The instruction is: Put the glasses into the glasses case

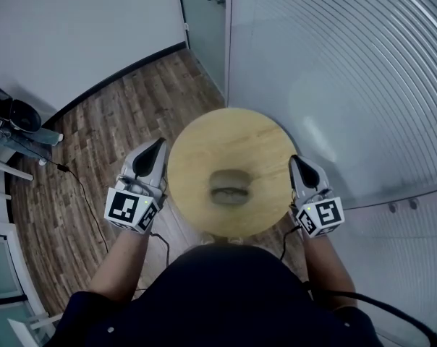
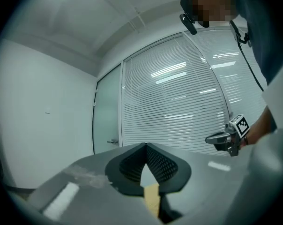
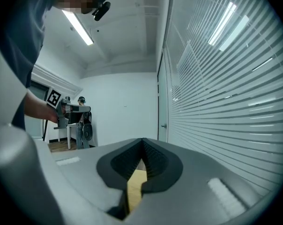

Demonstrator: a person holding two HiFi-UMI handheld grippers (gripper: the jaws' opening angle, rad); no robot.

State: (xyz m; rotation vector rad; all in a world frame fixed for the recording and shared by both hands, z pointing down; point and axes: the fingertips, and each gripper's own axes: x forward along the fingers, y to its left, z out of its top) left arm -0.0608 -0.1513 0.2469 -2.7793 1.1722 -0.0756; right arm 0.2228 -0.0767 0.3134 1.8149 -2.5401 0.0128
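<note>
- The left gripper (image 1: 158,147) is off the round table's (image 1: 204,139) left edge, jaws together on nothing.
- The glasses case (image 1: 229,188) lies mid-table, toward the near edge, its long axis left to right. It is too blurred to pick out the glasses.
- The right gripper (image 1: 297,163) is at the right edge, also closed and empty. Neither gripper looks clearly nearer.

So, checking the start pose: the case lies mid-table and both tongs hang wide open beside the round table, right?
Not open: the left tongs and right tongs are both shut, empty, as each gripper view shows. The case does lie mid-table, tongs beside the round table.
</note>
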